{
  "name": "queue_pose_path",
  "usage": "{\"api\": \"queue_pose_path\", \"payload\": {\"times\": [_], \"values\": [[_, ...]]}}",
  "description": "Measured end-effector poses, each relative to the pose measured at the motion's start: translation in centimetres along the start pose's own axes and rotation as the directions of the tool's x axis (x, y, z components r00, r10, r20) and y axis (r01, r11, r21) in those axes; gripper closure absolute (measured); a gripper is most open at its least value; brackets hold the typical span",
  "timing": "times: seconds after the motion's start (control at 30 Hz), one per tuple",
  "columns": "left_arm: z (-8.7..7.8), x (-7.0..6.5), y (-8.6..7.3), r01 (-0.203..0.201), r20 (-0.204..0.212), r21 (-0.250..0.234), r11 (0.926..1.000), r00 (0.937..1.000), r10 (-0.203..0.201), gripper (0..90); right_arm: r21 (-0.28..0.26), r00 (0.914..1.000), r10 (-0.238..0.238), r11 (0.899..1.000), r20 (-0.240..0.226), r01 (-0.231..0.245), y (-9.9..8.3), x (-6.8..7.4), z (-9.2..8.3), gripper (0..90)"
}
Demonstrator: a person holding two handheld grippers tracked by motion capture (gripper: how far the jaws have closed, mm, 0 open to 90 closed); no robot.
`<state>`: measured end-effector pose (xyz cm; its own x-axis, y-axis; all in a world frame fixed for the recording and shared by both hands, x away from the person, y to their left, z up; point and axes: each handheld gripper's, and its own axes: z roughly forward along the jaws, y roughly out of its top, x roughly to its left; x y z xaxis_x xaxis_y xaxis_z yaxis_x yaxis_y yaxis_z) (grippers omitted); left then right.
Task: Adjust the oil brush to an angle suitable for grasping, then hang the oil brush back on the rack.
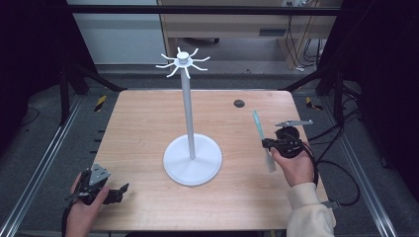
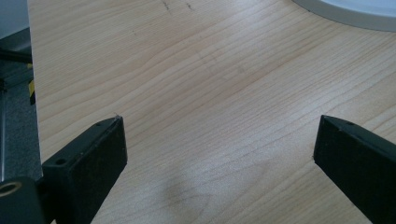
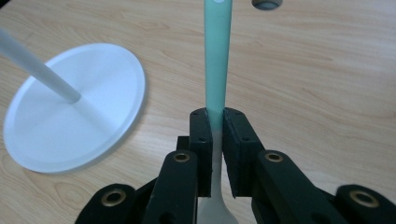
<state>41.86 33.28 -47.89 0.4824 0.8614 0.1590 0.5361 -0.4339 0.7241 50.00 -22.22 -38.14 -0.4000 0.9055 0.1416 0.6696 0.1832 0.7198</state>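
Note:
A white hanger stand (image 1: pixel 188 113) rises from a round base (image 1: pixel 192 160) at the table's middle, with several curved hooks (image 1: pixel 183 61) at its top. My right gripper (image 1: pixel 269 144) is to the right of the base, shut on a long utensil (image 1: pixel 257 123) with a teal handle and a white lower end. In the right gripper view the jaws of that gripper (image 3: pixel 215 116) pinch the utensil (image 3: pixel 218 56) where teal meets white, and the handle points away. The base (image 3: pixel 79 107) lies to its left. My left gripper (image 1: pixel 121 190) rests at the front left, and its jaws (image 2: pixel 219 135) are open over bare wood.
The wooden table (image 1: pixel 148 123) has a dark round grommet (image 1: pixel 239 103) at the back right. Metal rails and black frame legs flank the table. Cables trail on the floor at the right. The stand's base rim (image 2: pixel 355 11) lies beyond the left gripper.

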Motion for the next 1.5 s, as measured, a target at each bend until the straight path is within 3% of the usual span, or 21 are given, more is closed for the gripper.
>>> {"api": "queue_pose_path", "payload": {"times": [0.47,0.7,1.13,1.17,1.5], "values": [[0.1,-0.1,0.0,-0.009,0.000,0.007,0.9999,1.0000,0.009,2.3,-0.107,0.9970,-0.051,0.993,-0.058,0.045,1.6,2.2,-2.4,82.7],[0.1,-0.1,0.0,-0.011,0.001,0.016,0.9998,0.9999,0.010,2.3,-0.153,0.9938,-0.058,0.987,-0.094,0.044,2.3,3.1,-3.1,82.7],[0.3,-0.3,0.0,-0.022,0.007,0.025,0.9994,0.9997,0.022,2.3,-0.262,0.9829,-0.116,0.962,-0.143,0.075,3.3,5.5,-5.3,82.7],[0.3,-0.3,0.1,-0.024,0.007,0.025,0.9994,0.9997,0.023,2.3,-0.280,0.9806,-0.126,0.957,-0.150,0.080,3.6,5.9,-5.6,82.7],[0.3,-0.4,0.1,-0.029,0.010,0.021,0.9993,0.9995,0.029,2.3,-0.321,0.9733,-0.155,0.942,-0.170,0.094,4.6,7.2,-6.4,82.7]]}}
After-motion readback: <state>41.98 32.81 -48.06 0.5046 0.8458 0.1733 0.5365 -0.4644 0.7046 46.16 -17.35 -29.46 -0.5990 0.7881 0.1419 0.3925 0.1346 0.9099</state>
